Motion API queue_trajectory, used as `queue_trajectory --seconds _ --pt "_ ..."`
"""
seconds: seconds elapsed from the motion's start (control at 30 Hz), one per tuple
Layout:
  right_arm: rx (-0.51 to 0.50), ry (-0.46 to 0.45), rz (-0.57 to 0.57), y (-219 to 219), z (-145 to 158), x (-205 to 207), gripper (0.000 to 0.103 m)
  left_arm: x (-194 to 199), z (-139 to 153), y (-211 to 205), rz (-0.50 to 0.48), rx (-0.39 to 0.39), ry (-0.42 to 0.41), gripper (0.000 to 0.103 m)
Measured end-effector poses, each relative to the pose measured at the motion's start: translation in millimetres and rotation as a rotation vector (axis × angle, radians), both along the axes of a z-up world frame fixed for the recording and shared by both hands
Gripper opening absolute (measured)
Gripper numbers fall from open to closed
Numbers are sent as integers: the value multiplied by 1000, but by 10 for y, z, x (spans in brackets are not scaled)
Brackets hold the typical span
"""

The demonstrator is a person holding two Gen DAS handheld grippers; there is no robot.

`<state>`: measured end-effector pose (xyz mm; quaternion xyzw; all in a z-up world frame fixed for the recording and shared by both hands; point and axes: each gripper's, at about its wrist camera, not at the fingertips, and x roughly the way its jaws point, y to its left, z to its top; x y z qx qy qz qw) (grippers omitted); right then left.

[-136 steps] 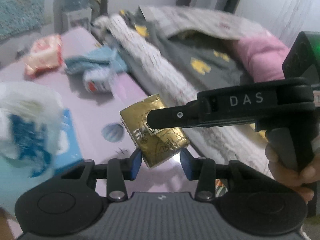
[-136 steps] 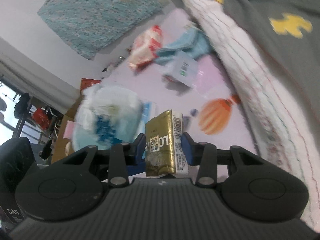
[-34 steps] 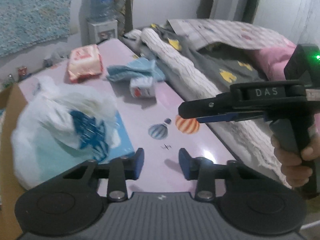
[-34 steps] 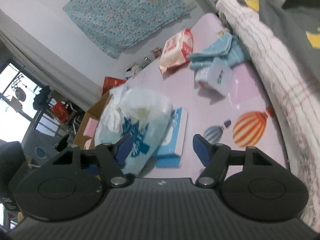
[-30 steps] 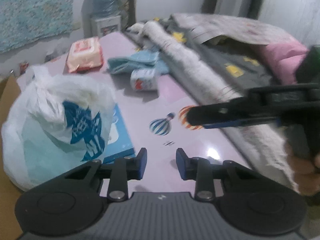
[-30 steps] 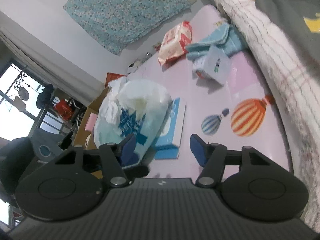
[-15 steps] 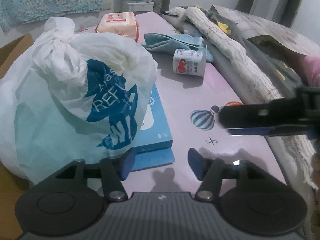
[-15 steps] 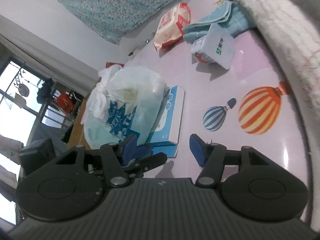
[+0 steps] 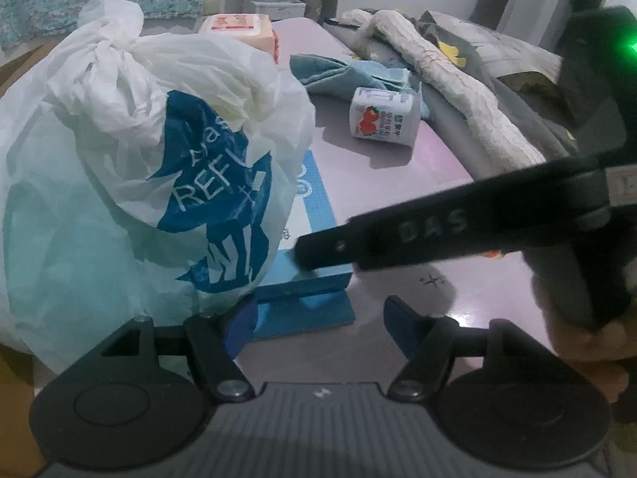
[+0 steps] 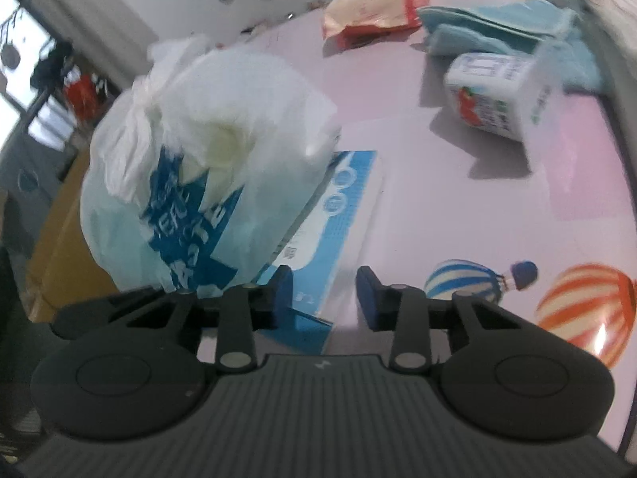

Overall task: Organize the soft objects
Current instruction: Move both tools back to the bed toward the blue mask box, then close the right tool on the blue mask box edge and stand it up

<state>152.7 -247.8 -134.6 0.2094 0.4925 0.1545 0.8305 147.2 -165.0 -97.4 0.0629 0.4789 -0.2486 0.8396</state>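
Observation:
A tied white and blue plastic bag (image 9: 131, 175) (image 10: 199, 167) rests on a flat blue pack (image 9: 306, 279) (image 10: 338, 215) on the pink table (image 9: 458, 263) (image 10: 477, 219). My left gripper (image 9: 318, 324) is open and empty, just in front of the blue pack's near end. My right gripper (image 10: 324, 296) is open and empty, with the blue pack's corner between its fingers; in the left wrist view its black finger (image 9: 438, 231) reaches across the pack from the right.
A small strawberry tissue pack (image 9: 384, 119) (image 10: 497, 95), a folded light blue towel (image 9: 350, 73) (image 10: 497, 28) and a red and white wipes pack (image 9: 239, 28) (image 10: 374, 0) lie farther back. Bedding (image 9: 458, 79) lines the right edge. A cardboard box (image 10: 59, 247) stands left.
The gold pack I held 4.5 s ago is gone from both grippers. Both grippers have come down and left toward the bag and the blue pack; the left one opened wider.

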Motion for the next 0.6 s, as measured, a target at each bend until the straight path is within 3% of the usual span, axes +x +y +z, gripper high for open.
queue_trajectory --seconds 0.23,0.3,0.37,0.4,0.6 --pt "-12 15 29 61 4 -18 33 -66 3 -83 -67 -67 38 70" --pt "-9 25 32 61 -27 -50 28 -109 -5 -147 -100 -70 47 70" --pt "-94 10 39 146 -2 -133 6 -138 -32 -183 -128 -88 69 65" --pt "-135 5 32 163 -1 -172 3 -164 -39 -184 -129 -90 56 65" --pt "7 39 -58 -108 -104 -196 3 -172 -15 -101 -108 -35 6 63"
